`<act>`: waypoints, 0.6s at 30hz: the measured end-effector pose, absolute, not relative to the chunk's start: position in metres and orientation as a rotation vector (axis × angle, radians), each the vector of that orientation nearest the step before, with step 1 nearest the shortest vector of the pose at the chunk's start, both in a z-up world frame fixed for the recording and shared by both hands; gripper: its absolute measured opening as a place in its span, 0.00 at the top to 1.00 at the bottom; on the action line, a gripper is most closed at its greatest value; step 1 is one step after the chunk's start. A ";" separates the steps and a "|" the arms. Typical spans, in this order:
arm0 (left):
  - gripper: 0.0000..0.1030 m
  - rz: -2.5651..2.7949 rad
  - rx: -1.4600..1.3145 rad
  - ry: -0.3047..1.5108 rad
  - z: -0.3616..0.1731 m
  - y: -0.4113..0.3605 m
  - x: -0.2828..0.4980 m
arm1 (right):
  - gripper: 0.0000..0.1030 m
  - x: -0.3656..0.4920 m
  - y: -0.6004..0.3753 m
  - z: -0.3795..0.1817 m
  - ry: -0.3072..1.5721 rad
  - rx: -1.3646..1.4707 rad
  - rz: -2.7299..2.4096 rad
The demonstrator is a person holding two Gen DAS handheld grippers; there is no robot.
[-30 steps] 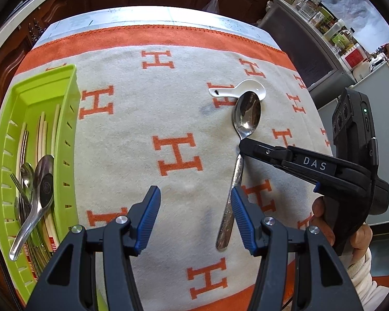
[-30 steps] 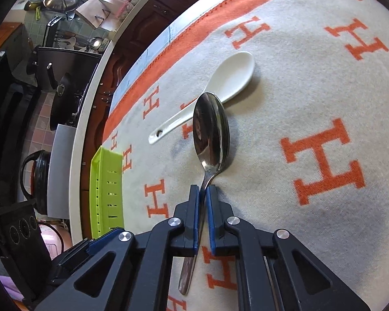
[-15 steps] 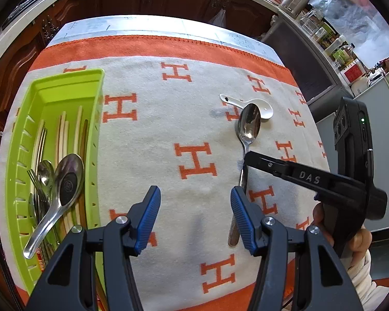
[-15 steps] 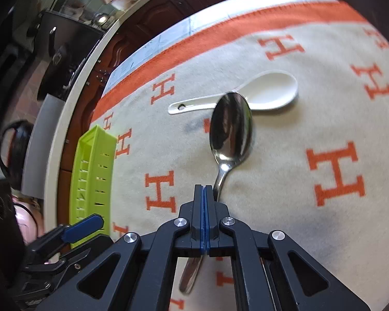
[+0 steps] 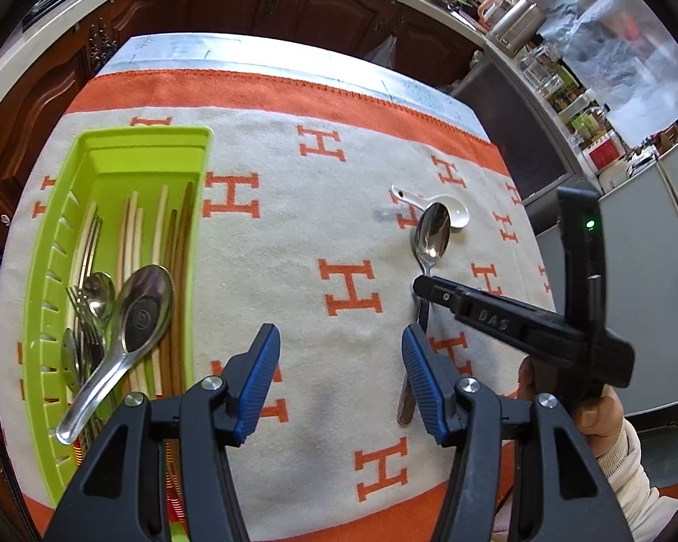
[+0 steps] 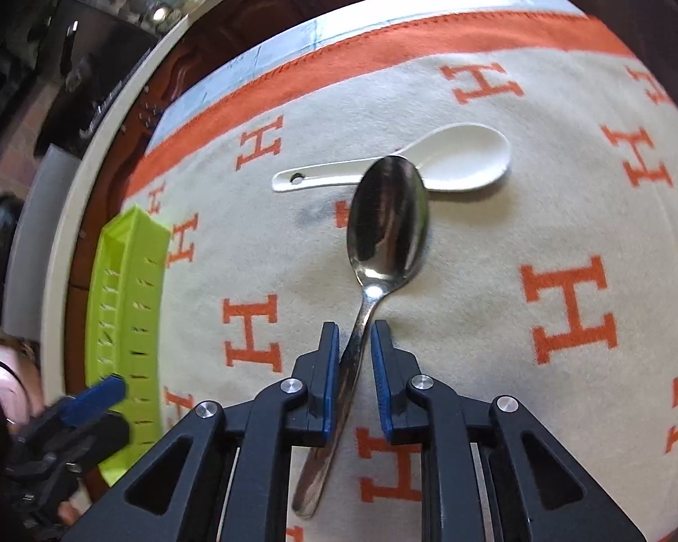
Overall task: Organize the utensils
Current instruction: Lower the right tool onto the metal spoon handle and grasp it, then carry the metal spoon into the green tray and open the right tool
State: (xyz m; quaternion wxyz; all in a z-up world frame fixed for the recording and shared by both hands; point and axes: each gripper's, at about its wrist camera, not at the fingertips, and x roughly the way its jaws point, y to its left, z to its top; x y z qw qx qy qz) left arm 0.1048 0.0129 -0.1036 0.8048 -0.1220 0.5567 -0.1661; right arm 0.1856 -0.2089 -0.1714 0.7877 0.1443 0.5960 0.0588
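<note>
A: What's moved?
B: My right gripper [image 6: 355, 338] has let go; jaws now parted around the metal spoon [image 6: 386, 221] handle, spoon on the blanket [image 6: 497, 280].
A: Left?
B: Left gripper [image 5: 339, 361] open, empty, beside the green tray [image 5: 113, 149].

Left gripper [image 5: 339, 379]: black plastic frame, two fingers [image 5: 257, 379] faced with ribbed blue pads, round silver screws at the pivots.
Right gripper [image 6: 355, 379]: same black frame, blue-lined fingers [image 6: 327, 379], silver screws; side embossed "DAS", green indicator light on its upright body.
Right hand [image 5: 592, 411]: bare skin, cream knitted sleeve [image 5: 628, 474].
</note>
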 end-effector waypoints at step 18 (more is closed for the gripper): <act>0.47 -0.334 -0.394 1.141 -0.104 0.070 0.092 | 0.97 0.167 -0.118 -0.152 1.233 -0.300 0.058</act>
